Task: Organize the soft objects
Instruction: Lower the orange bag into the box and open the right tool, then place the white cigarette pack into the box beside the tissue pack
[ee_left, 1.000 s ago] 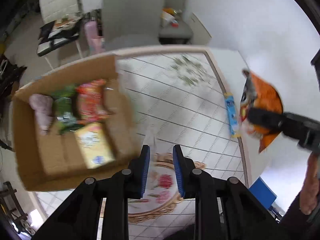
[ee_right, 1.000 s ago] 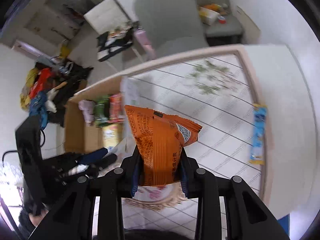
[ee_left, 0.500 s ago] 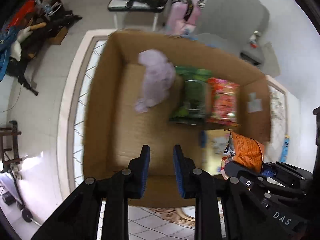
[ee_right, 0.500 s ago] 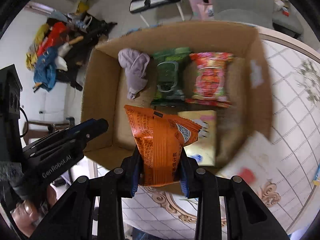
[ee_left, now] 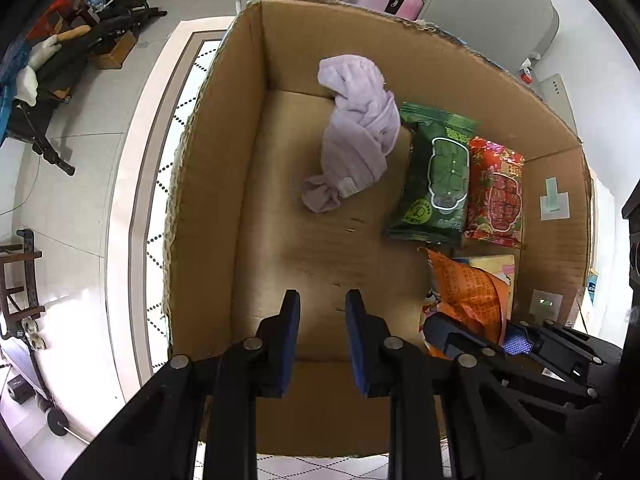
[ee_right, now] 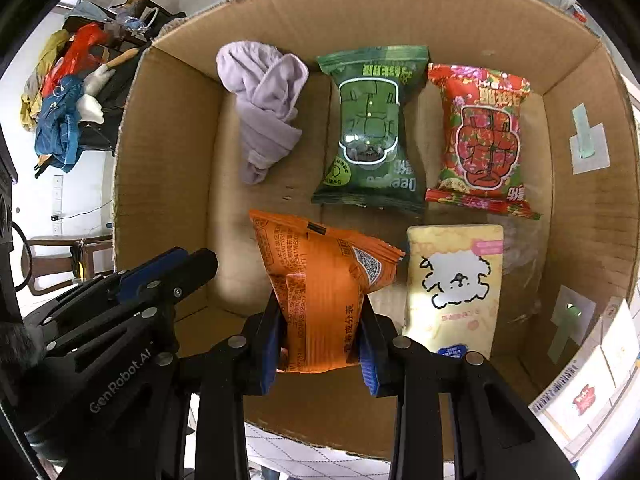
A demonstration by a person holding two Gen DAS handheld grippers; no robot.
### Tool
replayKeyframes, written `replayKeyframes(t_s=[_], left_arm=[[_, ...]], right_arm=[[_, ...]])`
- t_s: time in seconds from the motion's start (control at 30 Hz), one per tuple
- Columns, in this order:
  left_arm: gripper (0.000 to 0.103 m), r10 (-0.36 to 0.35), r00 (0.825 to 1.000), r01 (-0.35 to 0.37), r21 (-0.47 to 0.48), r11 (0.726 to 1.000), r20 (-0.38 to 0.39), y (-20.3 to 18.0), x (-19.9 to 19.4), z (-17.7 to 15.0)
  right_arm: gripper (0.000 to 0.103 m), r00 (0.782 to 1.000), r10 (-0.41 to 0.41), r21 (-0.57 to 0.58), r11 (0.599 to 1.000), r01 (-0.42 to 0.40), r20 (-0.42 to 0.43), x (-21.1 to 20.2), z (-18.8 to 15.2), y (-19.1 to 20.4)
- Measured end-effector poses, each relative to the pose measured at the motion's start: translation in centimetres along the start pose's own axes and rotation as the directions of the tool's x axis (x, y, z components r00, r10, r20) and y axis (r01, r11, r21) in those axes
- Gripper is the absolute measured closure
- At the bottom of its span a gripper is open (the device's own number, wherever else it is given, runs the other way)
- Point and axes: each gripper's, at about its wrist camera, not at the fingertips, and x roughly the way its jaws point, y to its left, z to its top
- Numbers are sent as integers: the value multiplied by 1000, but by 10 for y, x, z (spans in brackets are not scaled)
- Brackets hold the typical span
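While I hold the right tool (ee_right: 320, 354) above the cardboard box (ee_right: 168, 152), its jaws are clenched on the lower end of the orange snack bag (ee_right: 320, 280), which hangs over the near floor of the box between the bare left area and the yellow tissue pack (ee_right: 454, 288). I keep the left tool (ee_left: 322, 340) empty with its jaws drawn together, pointing down over bare cardboard.

Handling notes, by my judgement: the bag is light, air-filled and crinkly; its foil is likely slippery, and hard pressure could crush the contents. I grip it across a flat end near the seam, not on the puffed middle.

Already lying in the box: the lilac cloth bundle (ee_right: 264, 108), the green packet (ee_right: 370, 128) and the red packet (ee_right: 482, 136), side by side along the far wall.
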Motion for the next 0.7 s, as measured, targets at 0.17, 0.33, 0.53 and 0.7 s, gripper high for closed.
replayKeyframes(t_s=[0.17,0.33,0.53,0.7], left_arm=[[83,-11,1000,11,-8,1000,-3,2,3,1],[67,62,998,-63,-24,998,-30,7,-11,-5],[31,74,996,-73,-31,997,54,0,-52,-27],[18,112,988,-114,10,993,102,-18,-63,-39]], right_arm=[[64,1000,8,3,1000,-8,-7,3,0,6],[14,999,-38,46,998,37,33,-25,-1,-3],[12,987,-98,165,983,76,131,-106,-21,-37],[11,983,-156,297,947,119,102,-116,-42,-83]])
